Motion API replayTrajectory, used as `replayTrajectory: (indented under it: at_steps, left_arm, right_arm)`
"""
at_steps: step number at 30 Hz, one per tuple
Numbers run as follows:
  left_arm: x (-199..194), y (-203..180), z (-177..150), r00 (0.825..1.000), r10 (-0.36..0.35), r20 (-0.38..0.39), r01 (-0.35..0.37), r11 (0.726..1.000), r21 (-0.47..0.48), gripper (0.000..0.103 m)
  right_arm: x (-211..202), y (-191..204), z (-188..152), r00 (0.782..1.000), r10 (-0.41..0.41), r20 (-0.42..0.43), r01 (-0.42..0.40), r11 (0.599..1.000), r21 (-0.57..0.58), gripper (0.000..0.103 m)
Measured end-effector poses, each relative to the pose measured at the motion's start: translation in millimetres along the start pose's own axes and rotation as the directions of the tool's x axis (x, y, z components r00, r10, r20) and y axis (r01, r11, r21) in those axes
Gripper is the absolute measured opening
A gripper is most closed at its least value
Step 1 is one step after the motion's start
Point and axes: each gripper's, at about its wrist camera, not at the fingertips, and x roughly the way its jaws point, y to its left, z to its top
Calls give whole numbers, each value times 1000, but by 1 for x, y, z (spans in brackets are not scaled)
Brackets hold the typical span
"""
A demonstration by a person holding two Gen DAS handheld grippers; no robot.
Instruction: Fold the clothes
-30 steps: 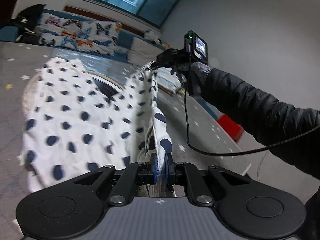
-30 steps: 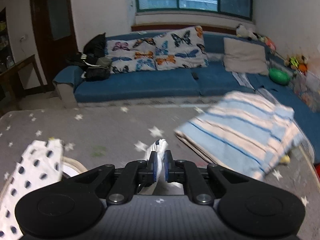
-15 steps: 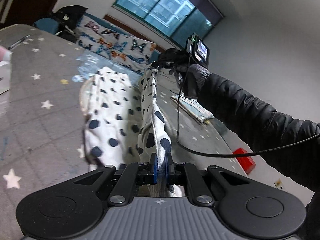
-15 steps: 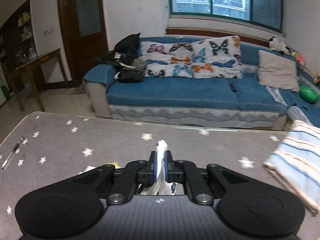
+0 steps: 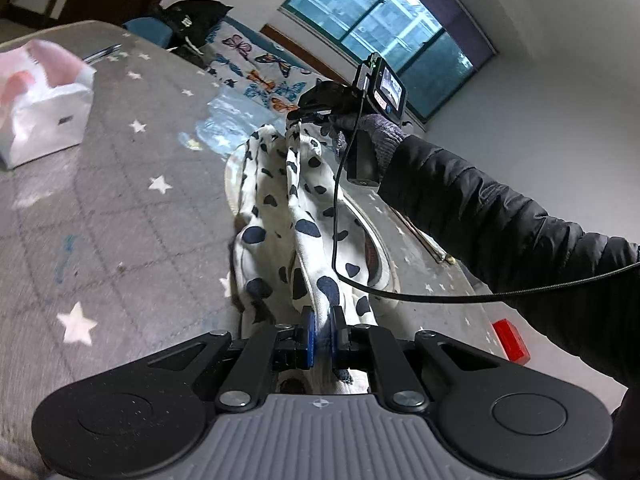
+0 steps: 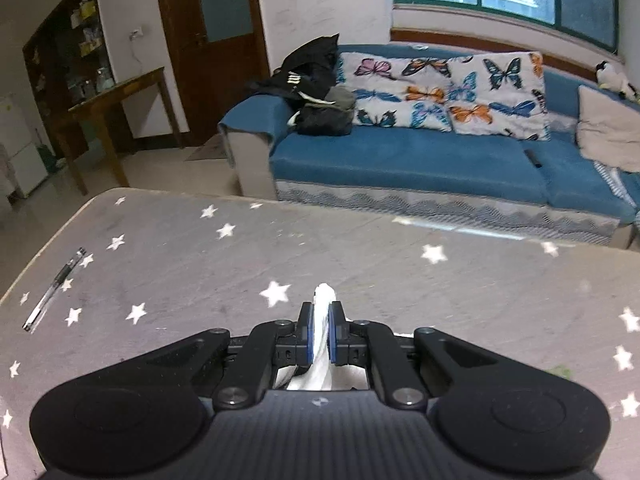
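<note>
Both grippers are still pinching the white garment with dark blue spots, and since a second ago the cloth has been drawn from a wide hanging sheet into a narrow bunched strip. The left gripper is clamping one end between its blue pads at 6 o'clock in its view. The strip is running up toward 12 o'clock, where the right gripper is biting the far end, held by a gloved hand in a black sleeve. The slack is sagging onto the grey star-printed table cover over a round pale mat.

In the right wrist view the right gripper is squeezing a white tuft of the garment, and the striped blue blanket seen a second ago has gone out of view; a pen is now lying at 9 o'clock, with the blue sofa at 12 o'clock.

A white bag with a small dark label is sitting at 10 o'clock in the left view; its writing is too blurred to read.
</note>
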Motion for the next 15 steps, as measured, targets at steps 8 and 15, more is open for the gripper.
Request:
replayTrajectory:
  at_steps: [8,15]
  left_arm:
    - [-6,-2,-9,1000,25,6,-25,999,-24,8]
    - [-9,1,-14,1000,31,2,-31,999,-31,8]
  right_arm:
    - [-3,-6,1,990,138,-19,-137,989,54,19]
    - [-22,6,-8,985,140,-101,-146,988,-55,19]
